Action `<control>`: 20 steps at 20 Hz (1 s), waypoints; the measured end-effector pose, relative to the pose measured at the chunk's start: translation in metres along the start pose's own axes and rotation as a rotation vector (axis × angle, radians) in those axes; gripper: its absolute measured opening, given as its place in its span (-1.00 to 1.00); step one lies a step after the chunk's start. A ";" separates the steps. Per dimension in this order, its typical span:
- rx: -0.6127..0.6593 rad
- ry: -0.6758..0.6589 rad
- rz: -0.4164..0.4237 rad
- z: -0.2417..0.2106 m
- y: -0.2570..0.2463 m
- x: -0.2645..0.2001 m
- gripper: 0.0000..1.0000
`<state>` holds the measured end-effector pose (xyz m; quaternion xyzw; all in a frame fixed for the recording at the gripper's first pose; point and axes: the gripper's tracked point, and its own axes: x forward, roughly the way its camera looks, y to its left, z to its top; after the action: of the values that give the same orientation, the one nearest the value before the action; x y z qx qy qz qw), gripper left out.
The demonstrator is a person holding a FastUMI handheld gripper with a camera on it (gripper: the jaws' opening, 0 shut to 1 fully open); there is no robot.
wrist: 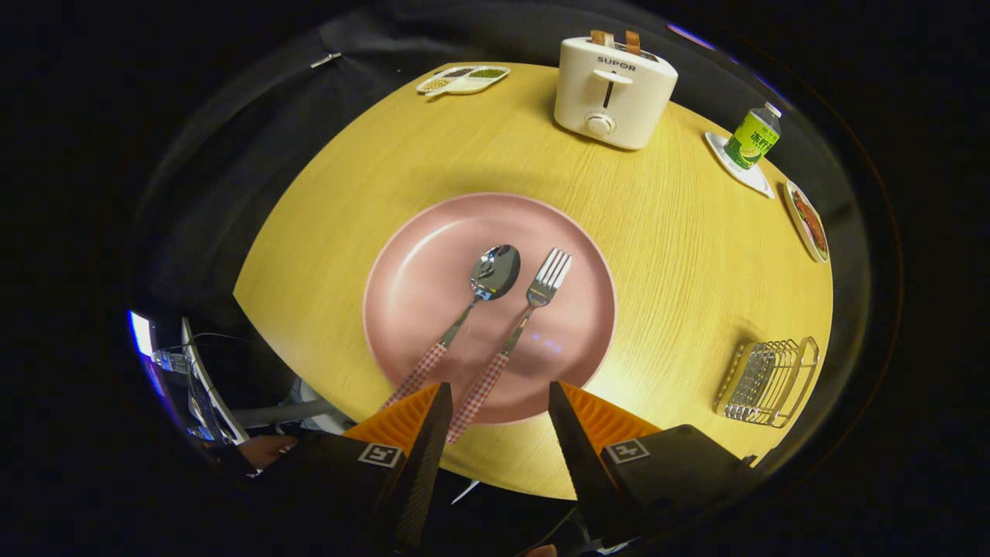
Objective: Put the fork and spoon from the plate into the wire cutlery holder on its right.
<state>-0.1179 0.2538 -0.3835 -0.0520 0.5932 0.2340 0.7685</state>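
The spoon [473,303] and the fork [523,325] lie side by side on a round pink plate [410,271], spoon to the left, both of shiny metal with red-and-white checked handles that slant back toward the gripper [495,402]; the spoon's bowl and the fork's tines rest near the plate's middle. The fork's handle end reaches over the plate's near rim into the gap between the jaws, which stand wide apart and hold nothing, while the spoon's handle end runs up to the left finger. The plate is smooth and matt, with a shallow raised rim, and sits in the middle of a round worktop [681,255] of pale yellow wood grain. To the plate's right, near the worktop's edge and well apart from it, is the wire cutlery holder [767,382], a shiny metal basket of thin bars with nothing in it. Beyond the plate stands a cream toaster [614,91] with two slices of bread [616,39] sticking up from its slots. Left of the toaster lies a white divided dish [462,79] holding small heaps of grains or seeds. Right of the toaster a green-labelled bottle [753,136] stands on a small white plate [742,170], and next to that is another small dish [807,221] with reddish food.
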 end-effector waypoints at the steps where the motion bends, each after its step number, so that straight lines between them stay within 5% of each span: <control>1: 0.007 0.013 -0.002 -0.001 0.002 0.005 0.59; 4: 0.054 0.048 -0.007 -0.004 0.007 0.021 0.39; 9: 0.124 0.103 -0.024 -0.009 0.001 0.031 -0.51; 11: 0.124 0.096 0.000 -0.008 0.000 0.027 -0.71; 20: 0.168 0.027 0.084 -0.004 -0.012 -0.011 -0.77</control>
<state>-0.1190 0.2383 -0.3764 0.0343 0.6225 0.2147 0.7518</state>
